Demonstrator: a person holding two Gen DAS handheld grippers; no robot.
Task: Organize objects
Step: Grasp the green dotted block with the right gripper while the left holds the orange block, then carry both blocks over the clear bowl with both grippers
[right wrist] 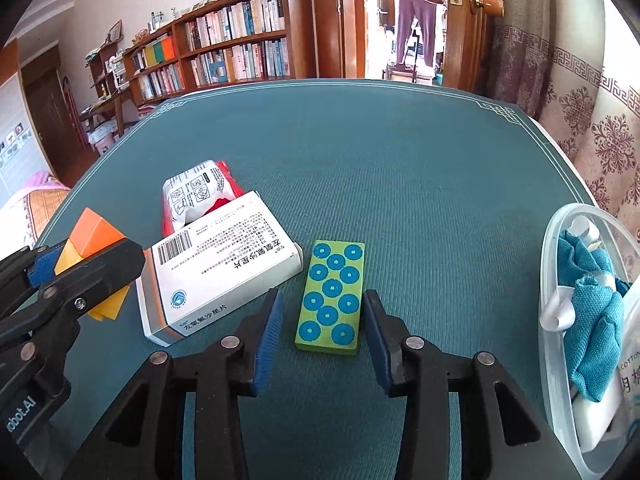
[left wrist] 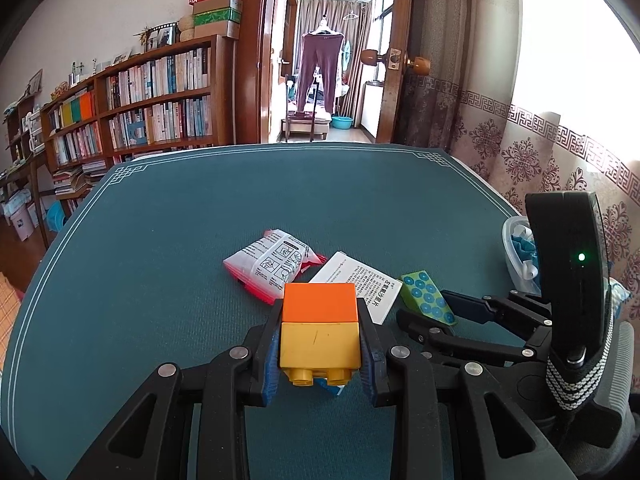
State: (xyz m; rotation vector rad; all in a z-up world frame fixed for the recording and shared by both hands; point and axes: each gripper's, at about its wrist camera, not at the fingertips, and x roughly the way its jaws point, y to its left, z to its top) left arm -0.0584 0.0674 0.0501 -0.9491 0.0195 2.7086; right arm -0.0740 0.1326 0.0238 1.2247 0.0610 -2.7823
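Left gripper (left wrist: pixel 320 344), low in the centre of its own view, is clamped on a stack of two toy bricks: an orange brick (left wrist: pixel 320 302) on a yellow brick (left wrist: pixel 319 346). Right gripper (right wrist: pixel 324 316), at the bottom centre of its view, stands with jaws apart on either side of a green tile with blue dots (right wrist: pixel 331 298), pads not touching it. Left of the tile lies a white medicine box (right wrist: pixel 216 276), and a red-and-white packet (right wrist: pixel 196 194) behind it, all on the teal mat (right wrist: pixel 400 180). A clear tub (right wrist: pixel 560 264) with blue cloth sits at the right edge.
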